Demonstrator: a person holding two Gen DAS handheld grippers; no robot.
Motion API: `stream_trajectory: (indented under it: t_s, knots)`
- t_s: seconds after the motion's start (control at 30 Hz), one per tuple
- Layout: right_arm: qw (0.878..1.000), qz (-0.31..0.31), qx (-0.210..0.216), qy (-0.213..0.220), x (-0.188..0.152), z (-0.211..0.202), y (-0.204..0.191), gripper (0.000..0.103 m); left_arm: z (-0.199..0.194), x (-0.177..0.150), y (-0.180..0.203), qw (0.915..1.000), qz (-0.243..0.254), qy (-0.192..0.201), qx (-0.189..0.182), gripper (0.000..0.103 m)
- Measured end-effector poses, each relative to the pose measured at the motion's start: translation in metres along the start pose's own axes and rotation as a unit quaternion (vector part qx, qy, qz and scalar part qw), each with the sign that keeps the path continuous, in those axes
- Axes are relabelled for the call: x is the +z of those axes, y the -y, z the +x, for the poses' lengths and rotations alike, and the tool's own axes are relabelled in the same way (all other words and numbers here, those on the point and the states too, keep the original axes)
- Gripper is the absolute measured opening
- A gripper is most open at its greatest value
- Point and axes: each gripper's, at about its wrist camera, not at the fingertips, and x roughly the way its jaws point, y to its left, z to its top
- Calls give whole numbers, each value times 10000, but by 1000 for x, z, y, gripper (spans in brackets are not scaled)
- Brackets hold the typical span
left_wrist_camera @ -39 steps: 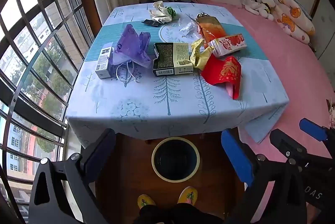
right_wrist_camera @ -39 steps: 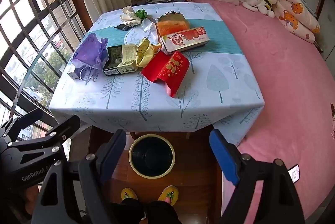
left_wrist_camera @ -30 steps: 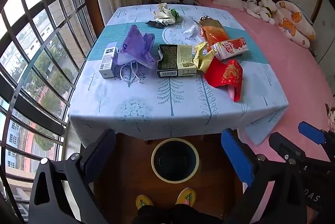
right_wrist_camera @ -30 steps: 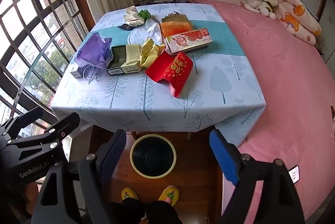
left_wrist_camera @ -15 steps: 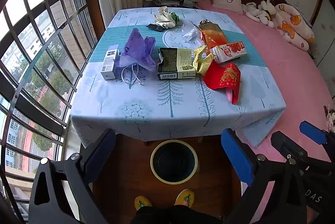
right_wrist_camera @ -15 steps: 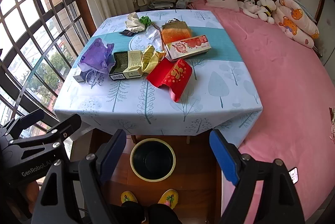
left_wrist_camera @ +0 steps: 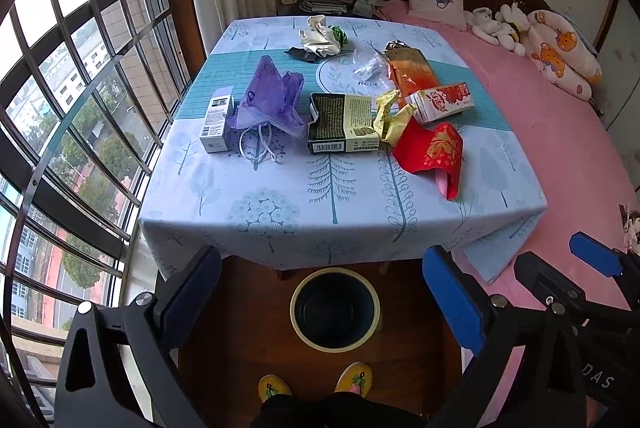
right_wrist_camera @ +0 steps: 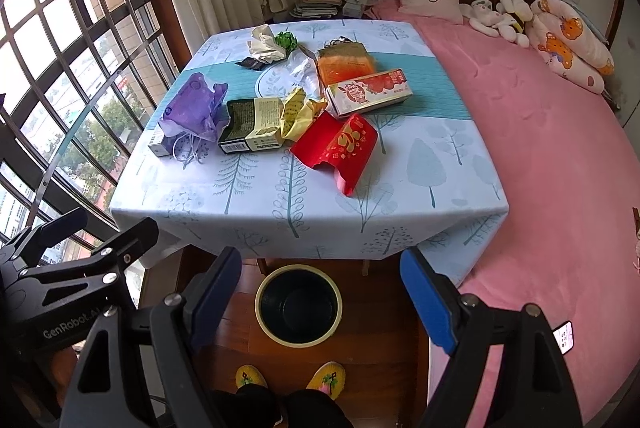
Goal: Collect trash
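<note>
So nothing is picked up yet — the left gripper (left_wrist_camera: 322, 282) and right gripper (right_wrist_camera: 320, 282) both hang wide open, holding nothing. Next, one should reach for the red packet (right_wrist_camera: 340, 145) — then drop it in the bin (right_wrist_camera: 298, 304).

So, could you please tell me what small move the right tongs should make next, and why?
Probably reach forward and down to the red packet. Both the right tongs and the left tongs are open and empty, held back over the bin, and no trash has been picked up yet. The red packet lies nearest the table's front edge on the right side.
</note>
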Motion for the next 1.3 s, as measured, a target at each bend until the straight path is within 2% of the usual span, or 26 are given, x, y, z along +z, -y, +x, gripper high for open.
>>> stream_trajectory:
  t_s: [0.53,1.3]
  knots:
    - [9997,92,88,-192,-3,11,6,82,10,-3,4,9999,2,-145,4,99]
    - [9998,79,139,-153,1,12,8,81,9,-5,4,9998,31,-166,77,99]
